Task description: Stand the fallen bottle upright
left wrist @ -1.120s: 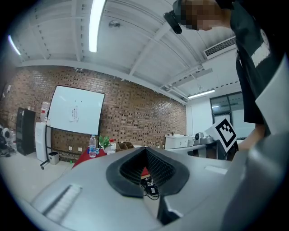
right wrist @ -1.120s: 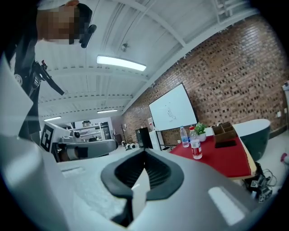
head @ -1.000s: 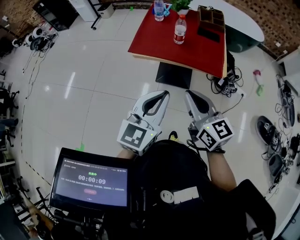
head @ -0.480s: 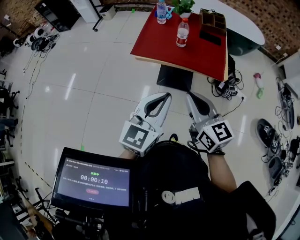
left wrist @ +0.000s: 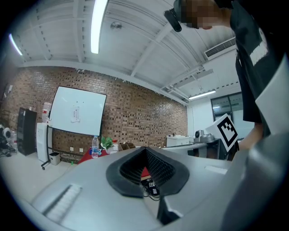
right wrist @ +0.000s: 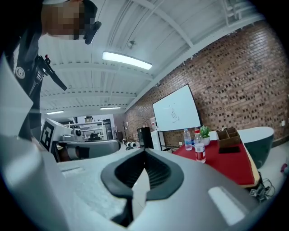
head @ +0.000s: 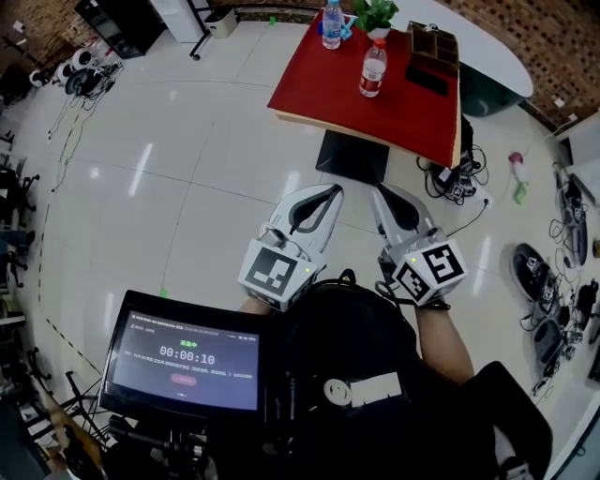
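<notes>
A red-topped table stands ahead across the white floor. Two clear bottles stand upright on it: one with a red label near the middle, one with a blue label at the far edge. No bottle shows lying on its side. My left gripper and right gripper are held side by side in front of me, well short of the table, both shut on nothing. The right gripper view shows both bottles, red label and blue label. In the left gripper view a bottle stands beyond the shut tips.
A potted plant, a wooden organiser and a flat black item share the table. Cables and shoes lie on the floor at the right. A monitor sits close at my lower left.
The table and bottles have shifted slightly right and up in the head view. Both grippers keep their place and stay shut. The monitor's timer has ticked on.
</notes>
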Motion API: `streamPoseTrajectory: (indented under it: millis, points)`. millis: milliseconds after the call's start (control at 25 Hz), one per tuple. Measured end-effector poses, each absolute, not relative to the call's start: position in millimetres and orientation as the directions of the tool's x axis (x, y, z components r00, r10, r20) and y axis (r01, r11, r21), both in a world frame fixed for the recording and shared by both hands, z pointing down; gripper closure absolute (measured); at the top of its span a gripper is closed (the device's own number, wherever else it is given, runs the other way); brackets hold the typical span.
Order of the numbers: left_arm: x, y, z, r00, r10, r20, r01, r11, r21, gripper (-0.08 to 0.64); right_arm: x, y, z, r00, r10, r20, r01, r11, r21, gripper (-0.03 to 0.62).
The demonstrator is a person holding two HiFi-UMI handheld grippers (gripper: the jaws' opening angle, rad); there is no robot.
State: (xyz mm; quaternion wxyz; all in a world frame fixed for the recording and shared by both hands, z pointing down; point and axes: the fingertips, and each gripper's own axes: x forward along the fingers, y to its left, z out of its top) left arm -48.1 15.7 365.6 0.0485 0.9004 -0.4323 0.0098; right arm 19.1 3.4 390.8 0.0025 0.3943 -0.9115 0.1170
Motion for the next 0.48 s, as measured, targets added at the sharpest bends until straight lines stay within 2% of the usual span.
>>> streamPoseTrajectory:
  millis: [480]
  points:
    - [-51.1, 9.4, 364.0, 0.619, -0.784, 0.051, -0.784, -0.613, 0.094, 0.553, 18.3, -0.1, 389.4, -0.682, -0.725, 0.094, -0.726, 0.655, -0.211, 0.589]
